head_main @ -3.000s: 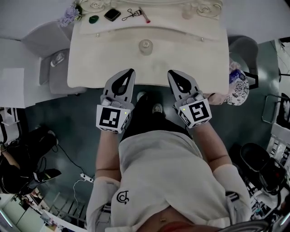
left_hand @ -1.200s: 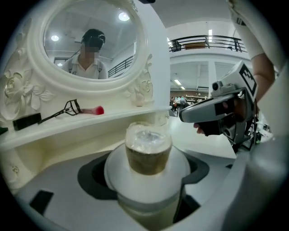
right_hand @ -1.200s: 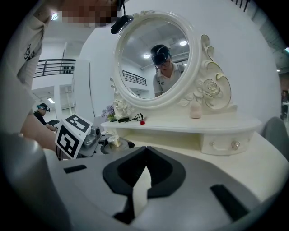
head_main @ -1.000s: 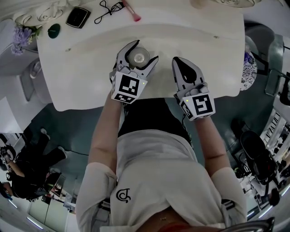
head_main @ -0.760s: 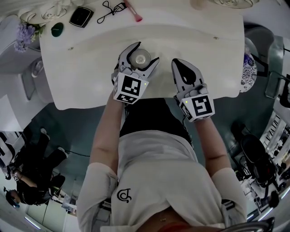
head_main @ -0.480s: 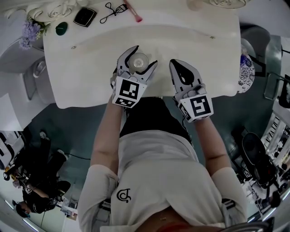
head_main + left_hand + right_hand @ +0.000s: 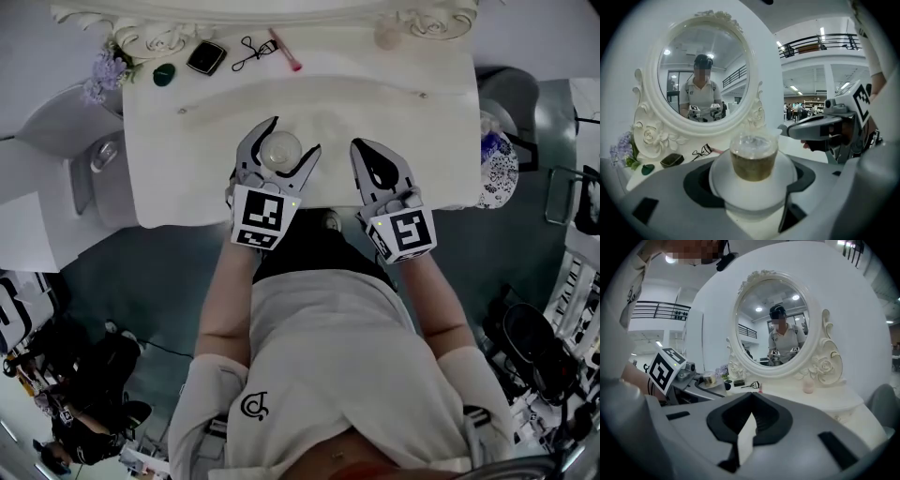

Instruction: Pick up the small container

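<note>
The small container [image 7: 280,148], a clear cup with brownish contents on a wide white base, sits between the jaws of my left gripper [image 7: 293,137]. That gripper is shut on it above the front part of the white dressing table [image 7: 178,169]. In the left gripper view the container [image 7: 753,157] stands upright, and the dark pads [image 7: 699,182] hug its white base on both sides. My right gripper [image 7: 364,150] hangs beside it to the right, shut and with nothing in it. In the right gripper view its jaws [image 7: 751,399] meet.
At the table's back stand an oval mirror [image 7: 705,79], purple flowers [image 7: 103,75], a green piece [image 7: 165,73], a black compact [image 7: 206,58], an eyelash curler [image 7: 248,49], a pink stick [image 7: 286,49] and a small pink jar [image 7: 386,33]. A patterned seat [image 7: 497,169] is at the right.
Three seconds ago both grippers were off the table and the container stood alone. Over the last second the left gripper, with the container, has come closer to the table's front edge.
</note>
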Tool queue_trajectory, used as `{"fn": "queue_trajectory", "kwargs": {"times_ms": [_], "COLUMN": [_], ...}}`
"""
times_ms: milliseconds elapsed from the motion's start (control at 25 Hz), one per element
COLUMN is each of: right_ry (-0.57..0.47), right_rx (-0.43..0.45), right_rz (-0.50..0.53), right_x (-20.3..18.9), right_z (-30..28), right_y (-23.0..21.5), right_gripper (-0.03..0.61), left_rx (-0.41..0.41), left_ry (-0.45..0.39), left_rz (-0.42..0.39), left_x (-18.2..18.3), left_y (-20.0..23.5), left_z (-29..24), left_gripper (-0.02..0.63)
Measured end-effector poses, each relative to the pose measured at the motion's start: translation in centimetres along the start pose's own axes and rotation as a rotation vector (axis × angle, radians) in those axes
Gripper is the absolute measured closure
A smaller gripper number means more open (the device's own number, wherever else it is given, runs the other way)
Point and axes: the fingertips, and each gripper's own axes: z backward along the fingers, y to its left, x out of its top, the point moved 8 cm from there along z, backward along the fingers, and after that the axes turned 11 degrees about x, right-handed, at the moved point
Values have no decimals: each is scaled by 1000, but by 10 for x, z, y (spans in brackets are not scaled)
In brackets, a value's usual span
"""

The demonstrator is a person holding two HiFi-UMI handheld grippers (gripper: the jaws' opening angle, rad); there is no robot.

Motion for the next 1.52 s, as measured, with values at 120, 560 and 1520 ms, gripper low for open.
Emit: {"fn": "queue_trajectory", "kwargs": {"times_ms": [120, 560, 1520], "right_ry": [-13, -83, -148], "right_rx": [26, 51, 69], "right_rz": [19, 81, 84], "right_x": [16, 71, 99], "right_z": [1, 6, 11], "right_y": [0, 1, 43], "right_gripper": [572, 571, 575], "left_rx": [18, 21, 37], "left_ry": [-34, -157, -242], "left_rz": [-7, 0, 3], "left_x": [23, 92, 103], "left_y": [4, 17, 38], "left_z": [16, 62, 117], "left_gripper": [261, 260, 261]}}
